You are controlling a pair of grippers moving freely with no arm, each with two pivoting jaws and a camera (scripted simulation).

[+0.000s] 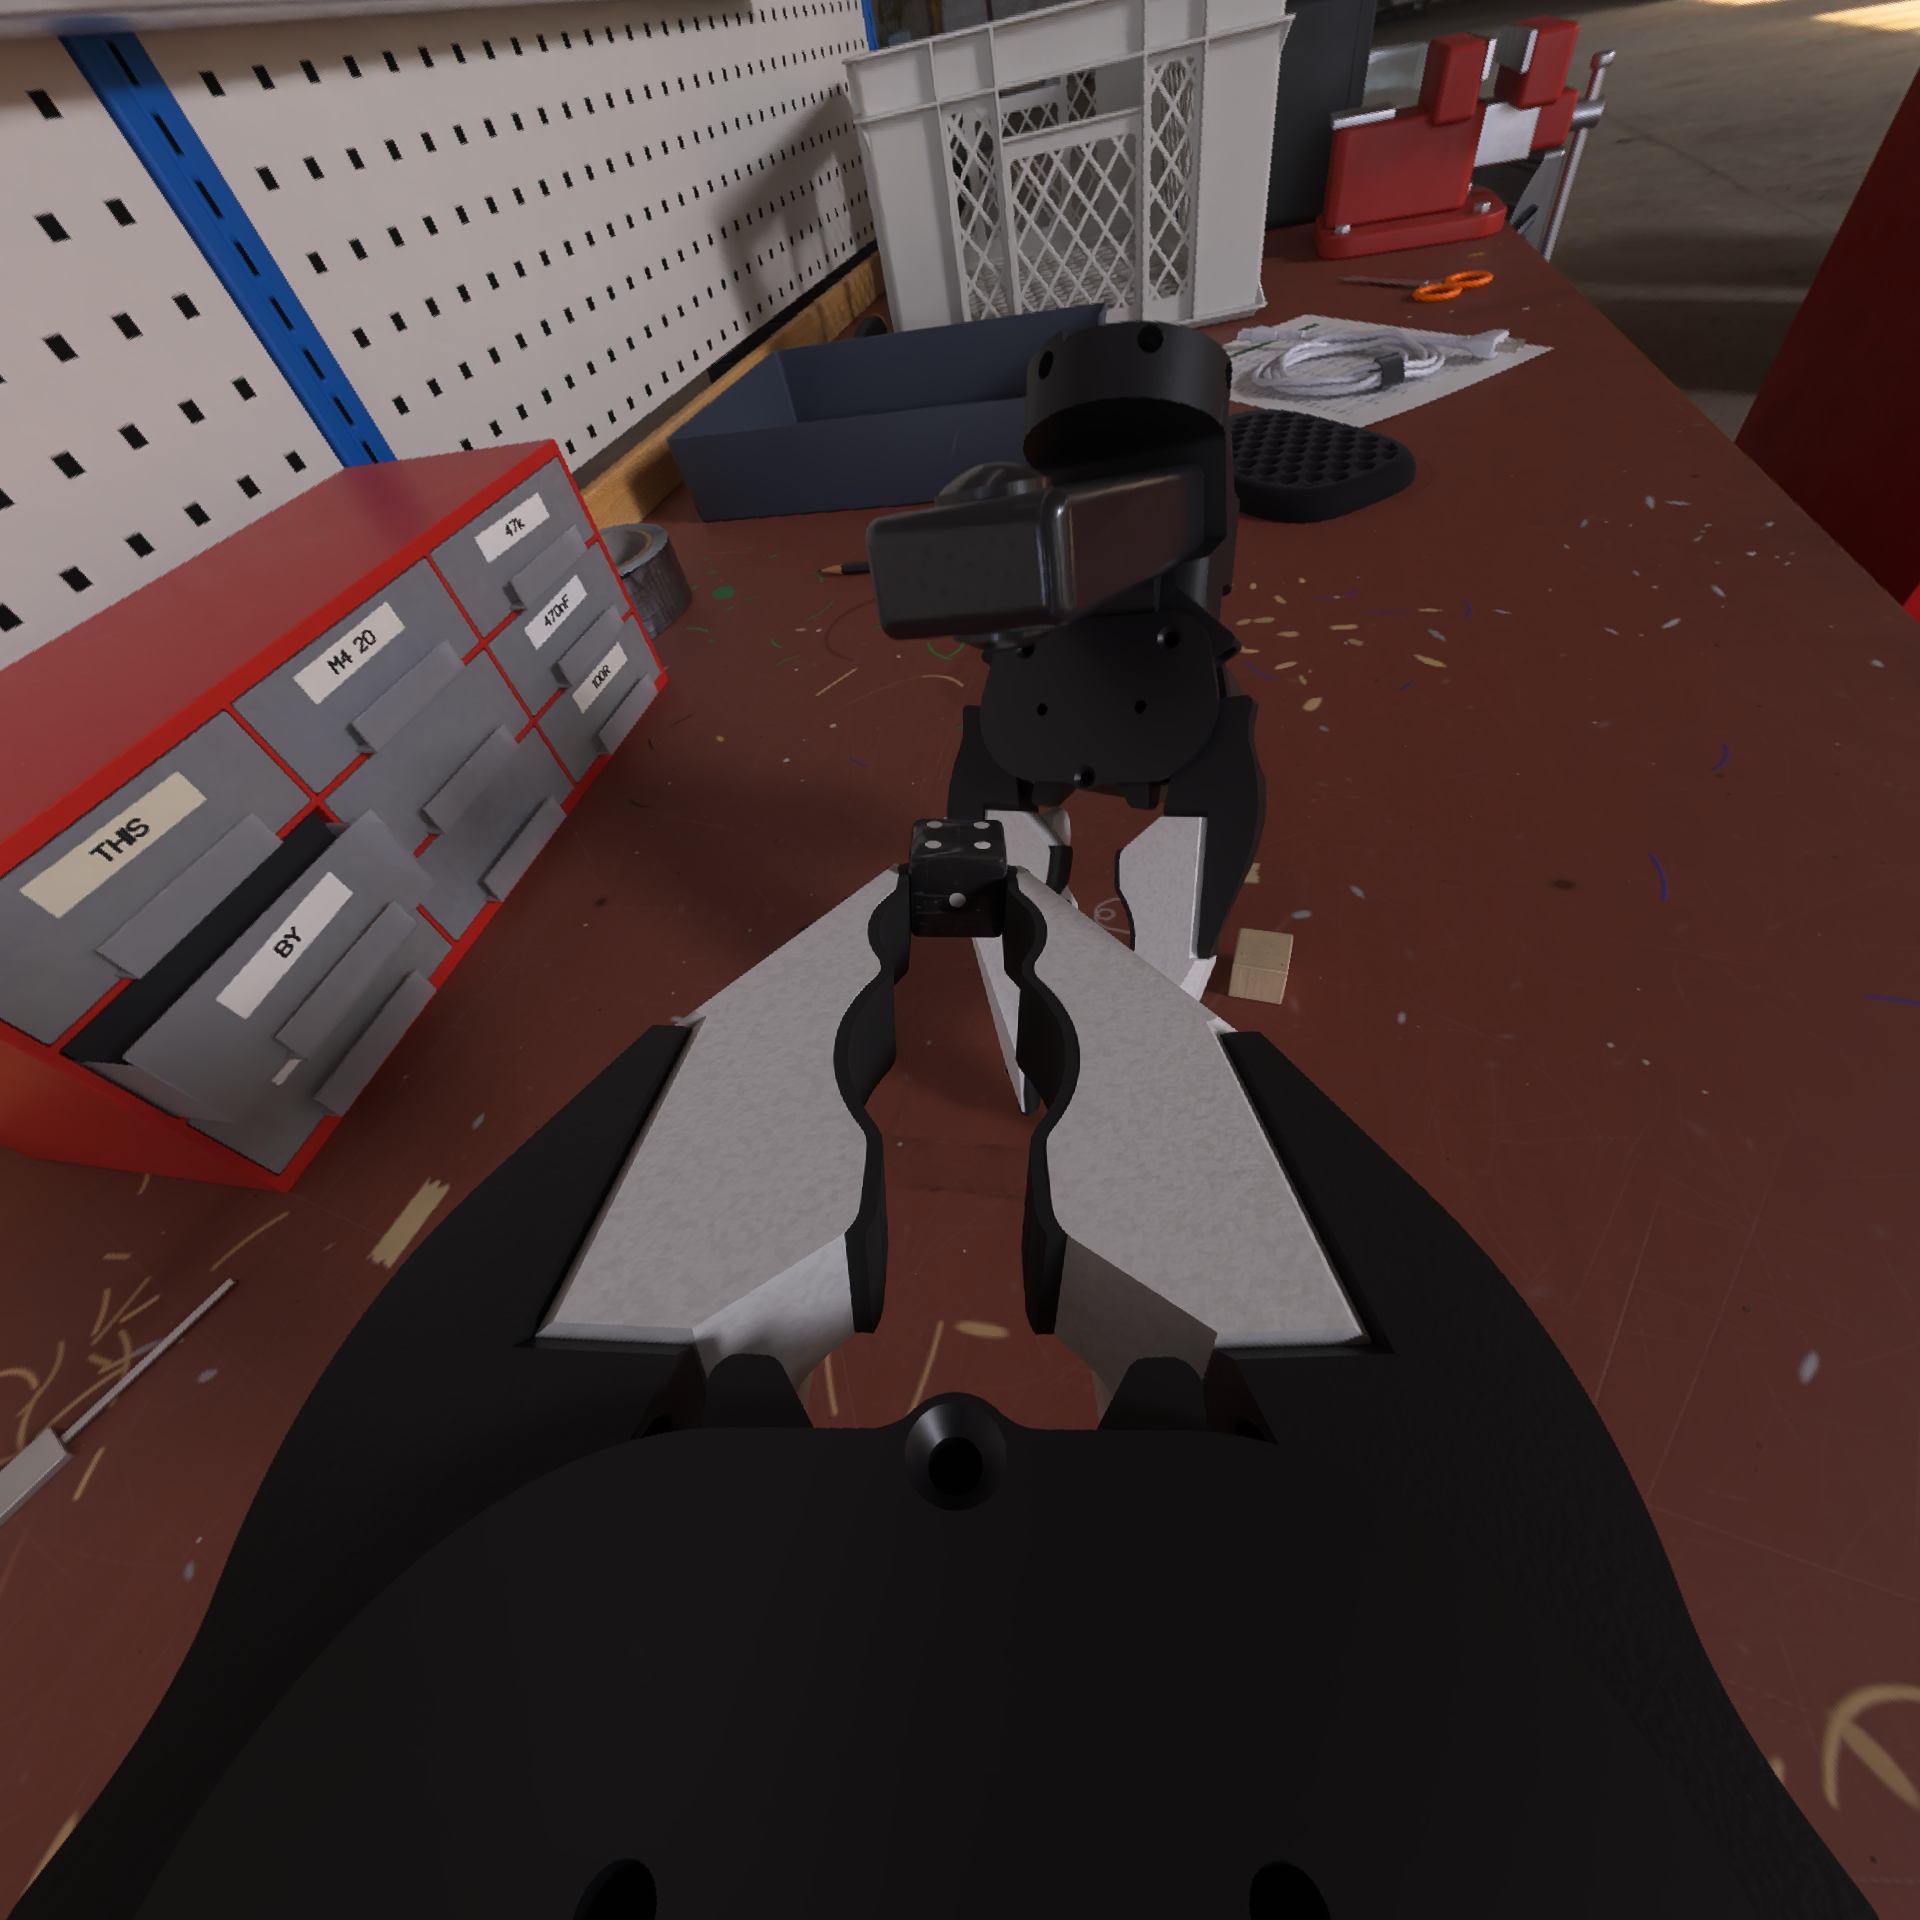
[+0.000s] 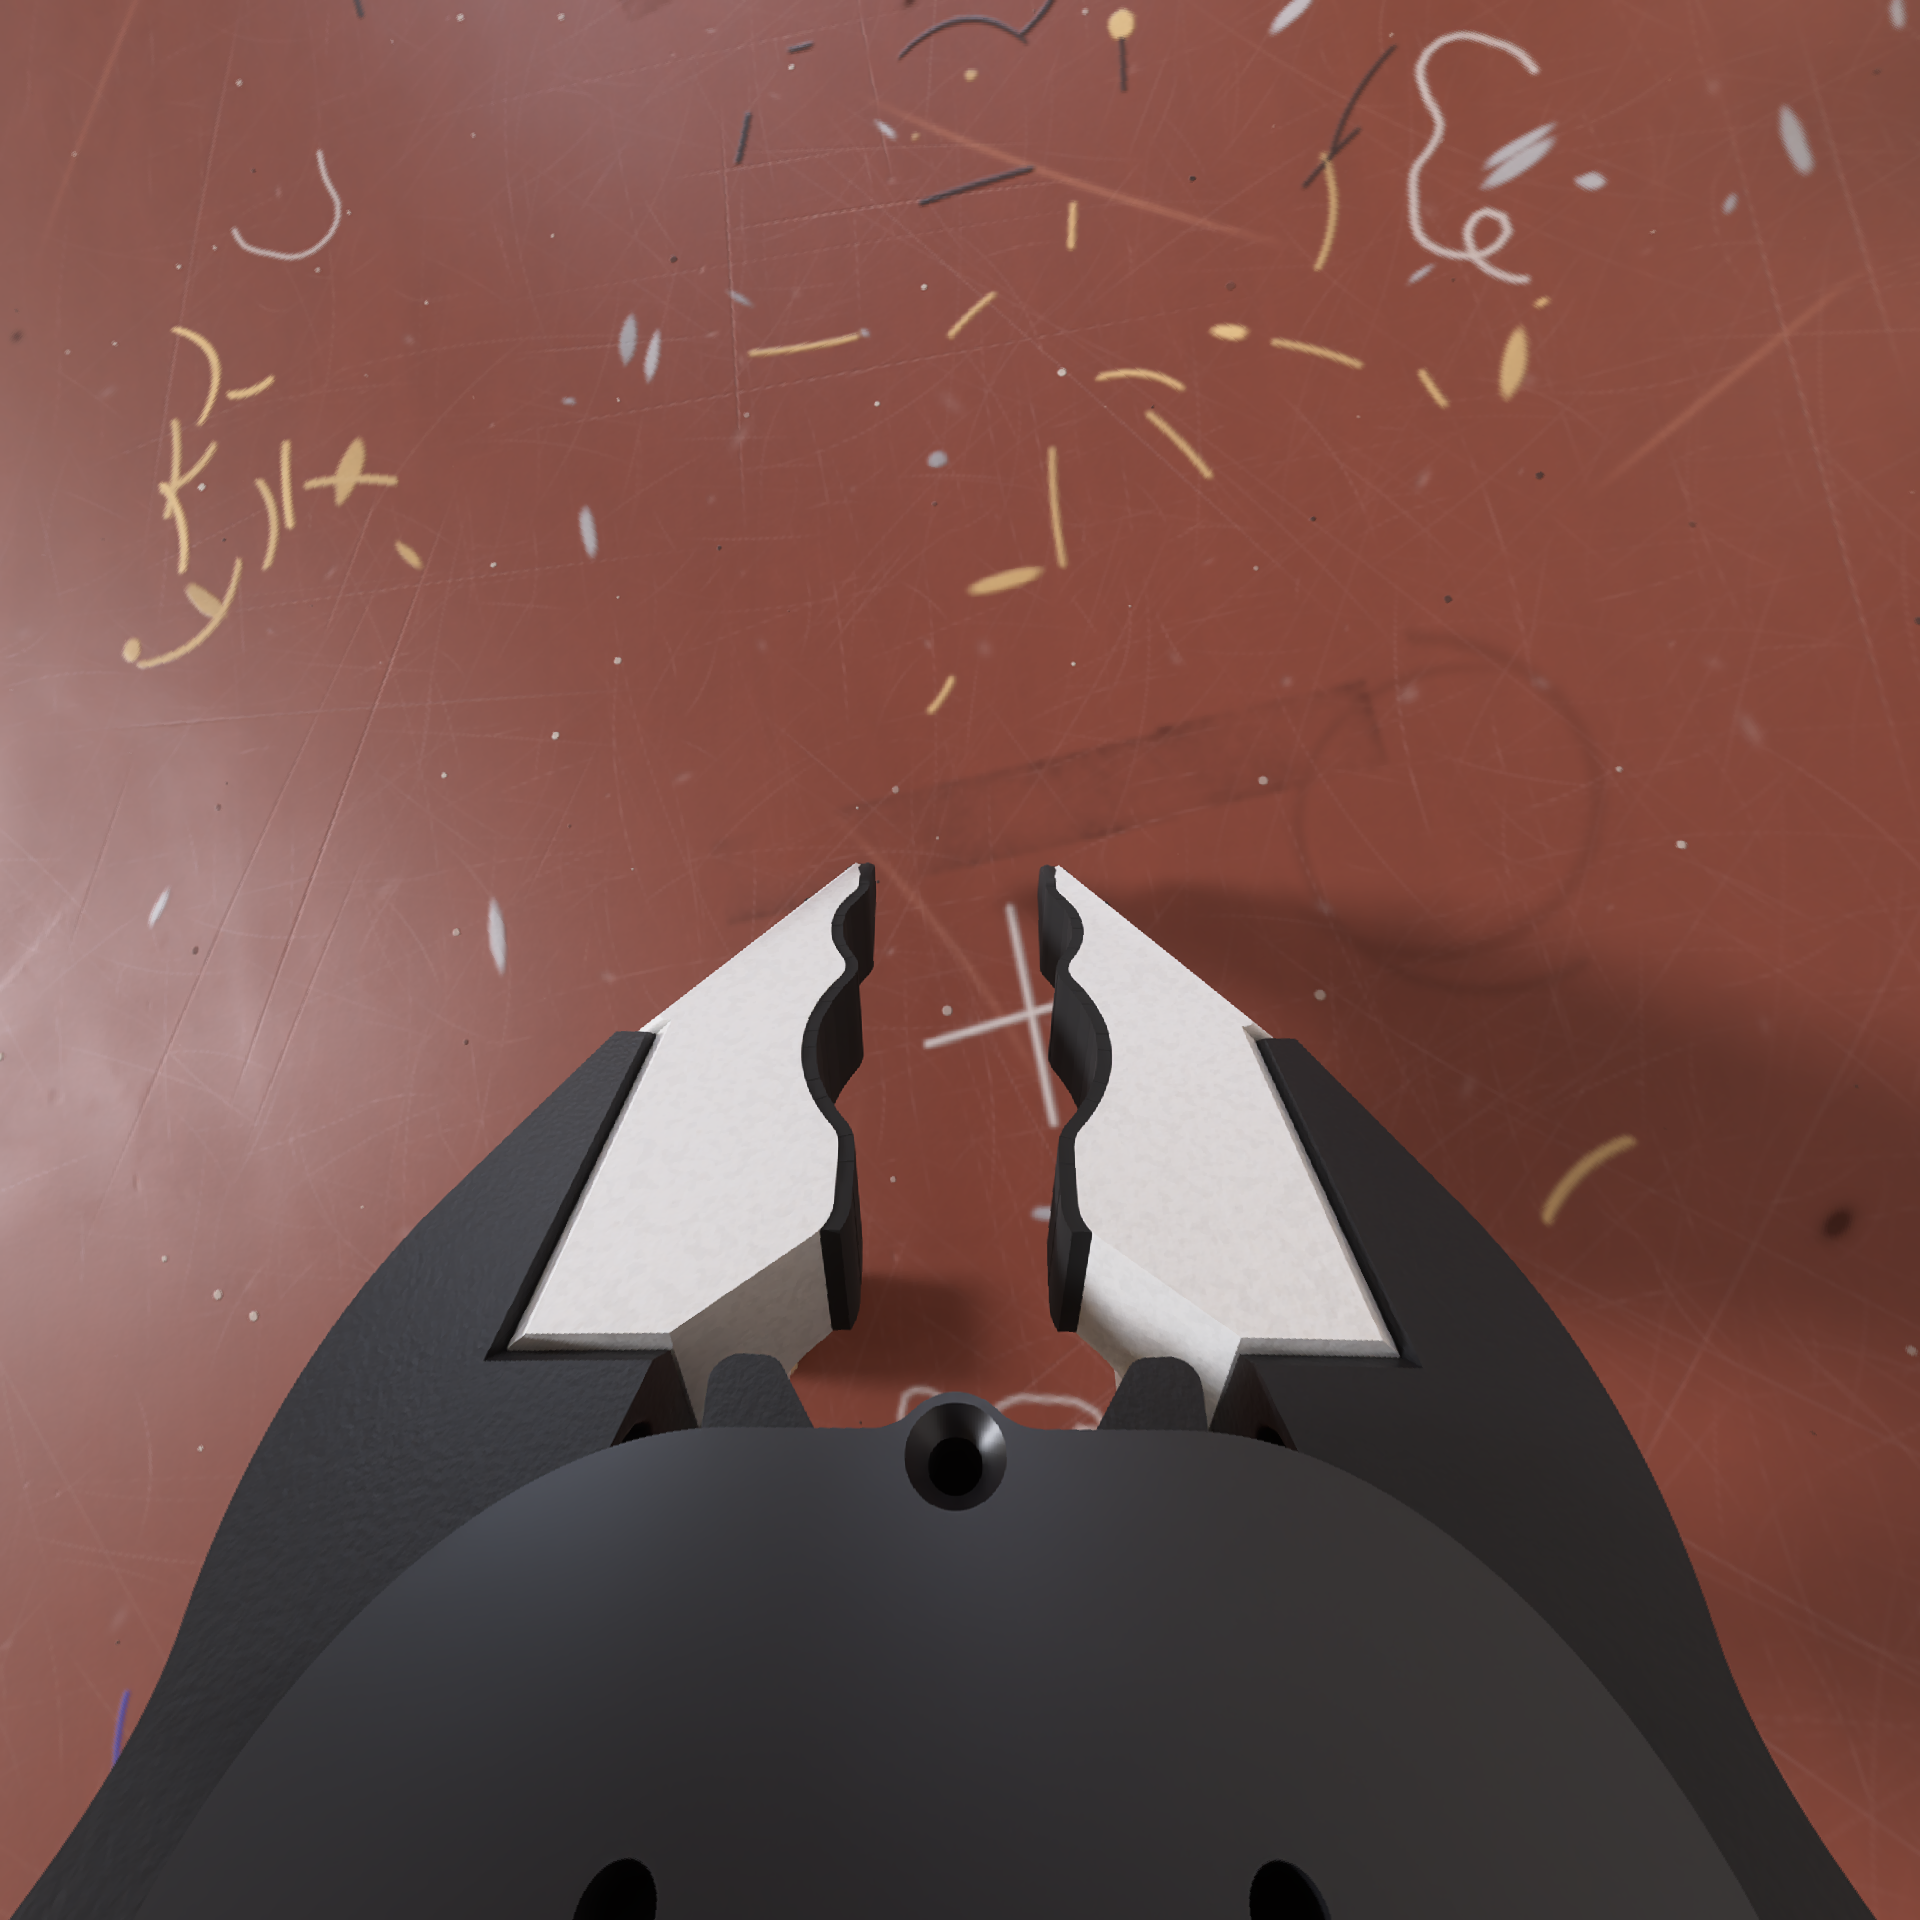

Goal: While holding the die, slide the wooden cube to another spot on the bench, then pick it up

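Observation:
My left gripper (image 1: 956, 902) is shut on a black die (image 1: 957, 860) with white pips, held at its fingertips above the bench. The small wooden cube (image 1: 1261, 966) sits on the red-brown bench (image 1: 1507, 1039) beyond and to the right. My right gripper (image 1: 1114, 935) points down at the bench just left of the cube, its nearer finger (image 1: 1179, 904) close beside it. In the right wrist view the right gripper (image 2: 957, 878) is open and empty over bare bench (image 2: 623, 790). The cube is out of that view.
A red drawer cabinet (image 1: 312, 790) stands at the left under a pegboard (image 1: 468, 208). Farther back are a dark blue tray (image 1: 862, 416), a white crate (image 1: 1070, 166), a black perforated pad (image 1: 1314, 462), a coiled white cable (image 1: 1361, 364), orange scissors (image 1: 1452, 285) and a red vise (image 1: 1423, 156).

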